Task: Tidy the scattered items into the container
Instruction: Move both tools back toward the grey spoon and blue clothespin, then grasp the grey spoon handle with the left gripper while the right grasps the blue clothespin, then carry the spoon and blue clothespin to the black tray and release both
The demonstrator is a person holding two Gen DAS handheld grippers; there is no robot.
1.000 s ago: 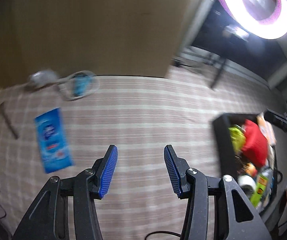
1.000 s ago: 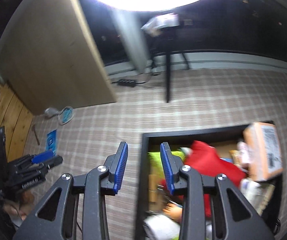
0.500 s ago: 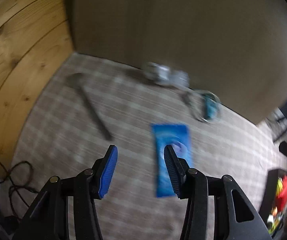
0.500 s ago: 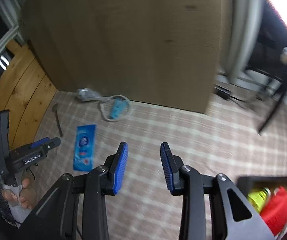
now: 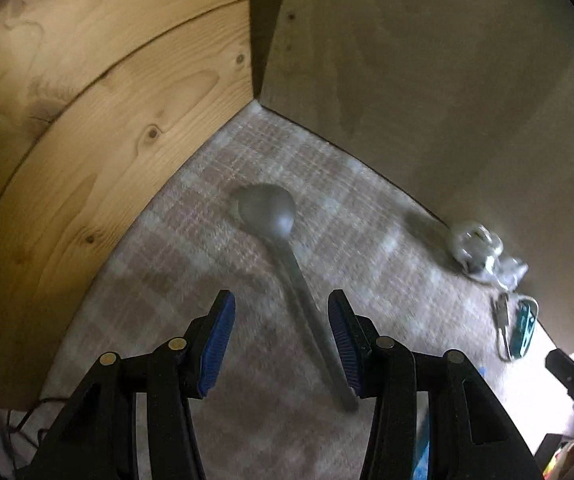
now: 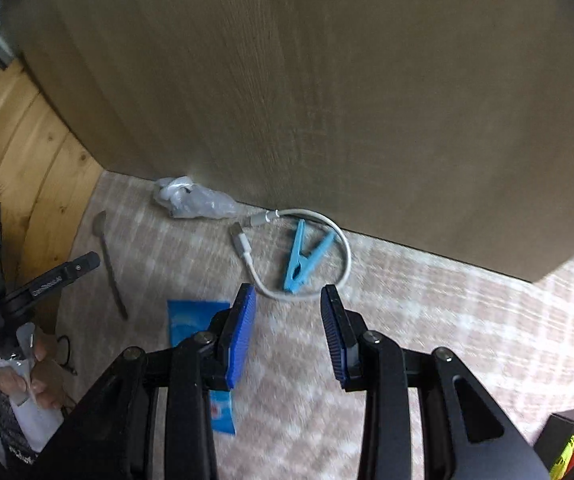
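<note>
Only a corner of the black container (image 6: 563,434) shows at the right wrist view's lower right, with yellow and red contents too cut off to identify. Left gripper (image 5: 281,336) hangs with fingers spread over a grey spoon (image 5: 287,272) on the plaid carpet (image 5: 215,240). Right gripper (image 6: 287,336), fingers likewise spread, faces a blue clothespin (image 6: 303,258) inside a looped white cable (image 6: 339,248), beside a blue packet (image 6: 191,320) and crumpled plastic bag (image 6: 195,200). Wooden panels (image 5: 87,100) enclose the corner.

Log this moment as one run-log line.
left gripper: open, over spoon handle | right gripper: open, empty, near clothespin and cable | blue packet on carpet
</note>
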